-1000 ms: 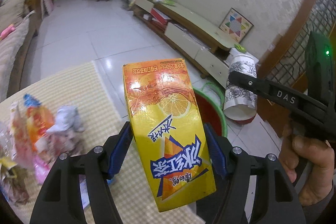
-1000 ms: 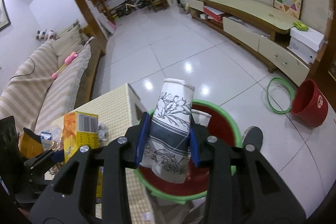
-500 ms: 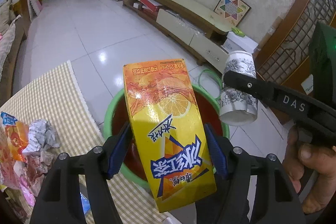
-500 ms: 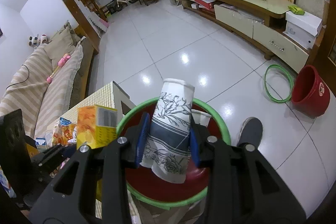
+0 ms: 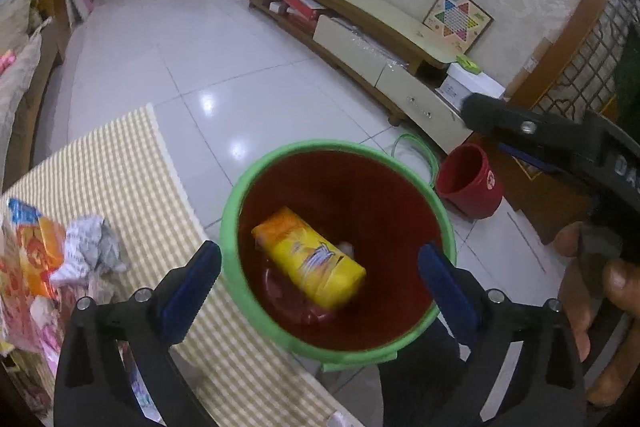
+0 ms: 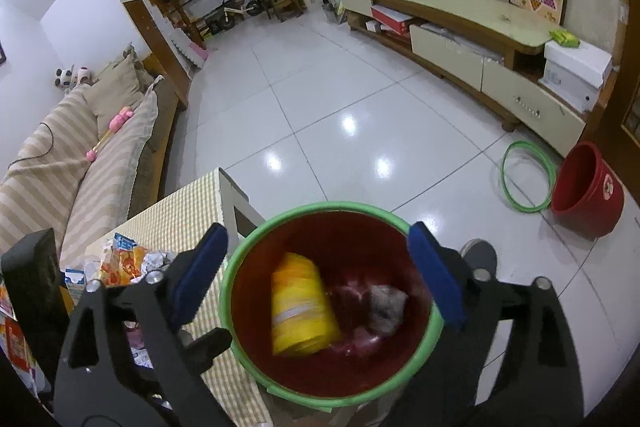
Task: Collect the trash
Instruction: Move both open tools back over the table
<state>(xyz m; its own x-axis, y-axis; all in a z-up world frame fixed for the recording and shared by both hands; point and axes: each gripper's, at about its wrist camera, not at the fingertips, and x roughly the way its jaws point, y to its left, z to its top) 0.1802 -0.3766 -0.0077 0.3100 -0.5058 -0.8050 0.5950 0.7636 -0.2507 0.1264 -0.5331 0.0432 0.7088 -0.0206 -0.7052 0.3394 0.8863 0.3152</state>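
Note:
A red bin with a green rim (image 5: 240, 203) (image 6: 240, 255) stands beside the checked table. The yellow juice carton (image 5: 312, 259) (image 6: 300, 311) lies inside it, blurred. The paper cup (image 6: 386, 305) lies in the bin too, blurred. My left gripper (image 5: 320, 279) is open and empty above the bin. My right gripper (image 6: 318, 267) is open and empty above the bin; it also shows in the left wrist view (image 5: 520, 131) at the right. More trash, wrappers and crumpled paper (image 5: 88, 247) (image 6: 124, 259), lies on the table.
The checked table (image 5: 120, 163) (image 6: 184, 203) sits left of the bin. A second red bucket (image 5: 472, 183) (image 6: 588, 187) and a green hoop (image 6: 528, 179) lie on the tiled floor by the TV cabinet (image 5: 360, 27). A sofa (image 6: 60, 163) stands at the left.
Both grippers opened. The juice carton dropped from the left gripper and the paper cup from the right into the bin. Both grippers moved further over the bin.

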